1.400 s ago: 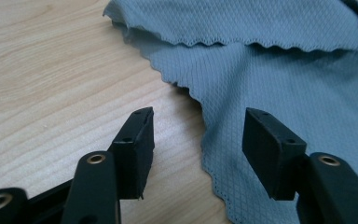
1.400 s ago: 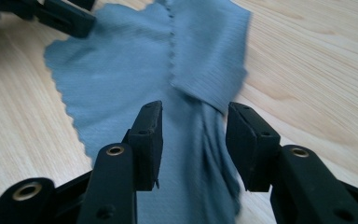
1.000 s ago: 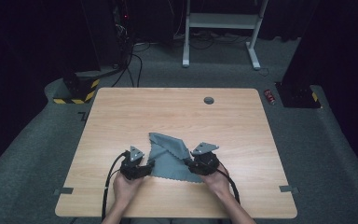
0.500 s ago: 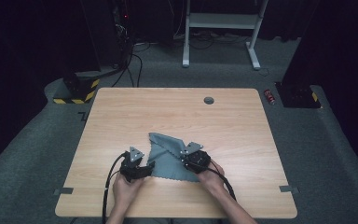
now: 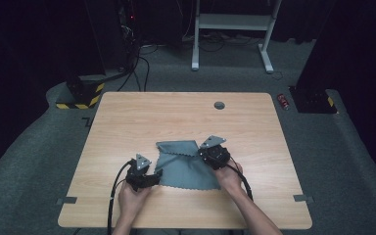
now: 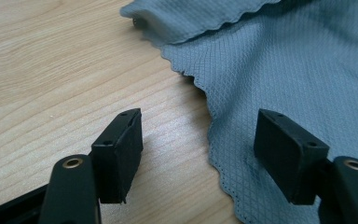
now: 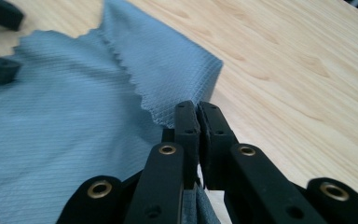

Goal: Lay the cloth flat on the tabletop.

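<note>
Jaws of our right gripper (image 7: 198,114) pinch a folded-over corner of the grey cloth (image 5: 186,166) on the table (image 5: 127,122); our left gripper (image 6: 198,154) straddles its near edge, open. Folding seems barely begun.

The surface (image 5: 176,122) is evenly lit from above while the surroundings lie dark. Shadows are soft. Close-up jaws blur slightly.

Surface (image 5: 127,122): light wood-grain top with rounded corners, centre of the high view. Carries one grey cloth (image 5: 186,169), lower centre, its upper edge folded over. Small round grey grommet (image 5: 219,105) set near the upper edge.
</note>
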The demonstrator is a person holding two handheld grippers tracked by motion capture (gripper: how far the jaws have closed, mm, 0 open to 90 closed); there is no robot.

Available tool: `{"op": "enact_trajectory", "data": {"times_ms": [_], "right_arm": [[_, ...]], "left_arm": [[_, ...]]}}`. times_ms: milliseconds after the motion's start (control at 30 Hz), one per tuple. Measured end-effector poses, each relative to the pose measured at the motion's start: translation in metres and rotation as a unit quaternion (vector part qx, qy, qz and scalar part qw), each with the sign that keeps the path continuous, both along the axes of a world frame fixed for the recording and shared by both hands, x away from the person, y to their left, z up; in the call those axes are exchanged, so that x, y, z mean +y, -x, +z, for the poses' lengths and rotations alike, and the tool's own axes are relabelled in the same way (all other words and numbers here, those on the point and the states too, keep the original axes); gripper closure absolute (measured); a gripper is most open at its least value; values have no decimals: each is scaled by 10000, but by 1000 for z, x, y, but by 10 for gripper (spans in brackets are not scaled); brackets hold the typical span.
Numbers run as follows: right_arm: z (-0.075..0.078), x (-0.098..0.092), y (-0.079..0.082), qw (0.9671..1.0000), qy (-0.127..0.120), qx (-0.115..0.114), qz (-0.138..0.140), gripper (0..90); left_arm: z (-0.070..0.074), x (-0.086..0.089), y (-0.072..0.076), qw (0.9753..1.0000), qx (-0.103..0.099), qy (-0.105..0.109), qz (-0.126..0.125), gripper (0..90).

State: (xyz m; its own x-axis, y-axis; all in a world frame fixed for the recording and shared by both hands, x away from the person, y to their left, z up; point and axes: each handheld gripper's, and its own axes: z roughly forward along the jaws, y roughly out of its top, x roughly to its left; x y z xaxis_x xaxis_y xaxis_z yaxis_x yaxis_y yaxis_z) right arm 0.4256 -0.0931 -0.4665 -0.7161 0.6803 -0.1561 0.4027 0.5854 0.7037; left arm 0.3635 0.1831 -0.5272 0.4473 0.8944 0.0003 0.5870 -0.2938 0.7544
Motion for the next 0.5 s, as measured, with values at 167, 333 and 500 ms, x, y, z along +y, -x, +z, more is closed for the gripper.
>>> {"op": "enact_trajectory", "data": {"times_ms": [167, 333, 500], "right_arm": [[-1, -8, -14, 9994, -111, 161, -274, 868], [-27, -13, -37, 9953, 44, 709, -662, 813], [-16, -11, -29, 9979, -172, 423, -448, 737]], "left_arm": [[0, 0, 0, 10000, -1, 2, 2, 329], [0, 0, 0, 10000, 0, 1, 2, 328], [0, 0, 0, 10000, 0, 0, 1, 328]]}}
